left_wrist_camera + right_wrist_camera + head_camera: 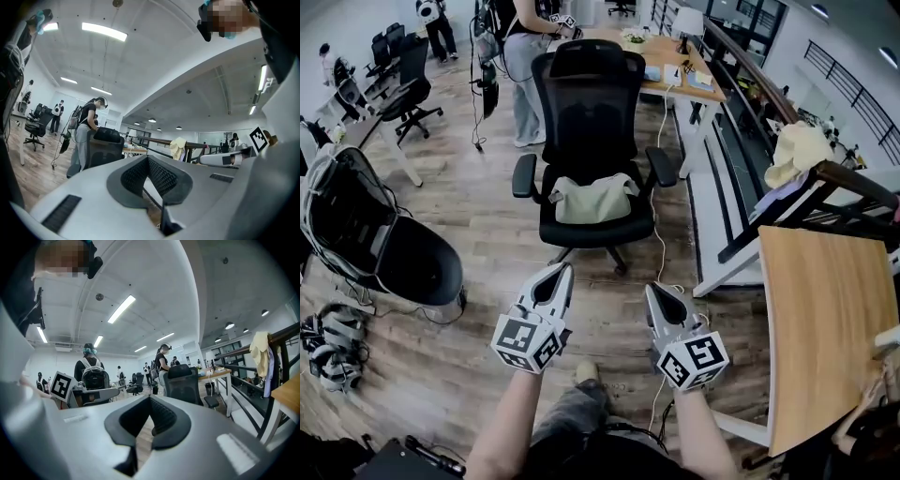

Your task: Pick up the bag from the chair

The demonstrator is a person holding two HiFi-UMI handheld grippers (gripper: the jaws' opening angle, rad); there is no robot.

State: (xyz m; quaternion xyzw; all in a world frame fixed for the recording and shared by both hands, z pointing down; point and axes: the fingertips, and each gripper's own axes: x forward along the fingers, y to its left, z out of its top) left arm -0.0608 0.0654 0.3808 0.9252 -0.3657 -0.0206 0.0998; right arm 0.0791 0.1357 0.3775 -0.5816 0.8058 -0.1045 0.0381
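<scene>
Bag slumped on seat of black chair, between armrests. Left claw and right claw both pinched together, empty, level, well short of seat. Step in hand looks like approach. Come in square to seat front, spread jaws before reaching (armrests crowd sides), grip bunched top fabric, lift straight up.

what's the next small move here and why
Probably carry the left gripper and right gripper forward to the chair: the bag lies on its seat, well ahead of them, and both are shut and empty.
</scene>
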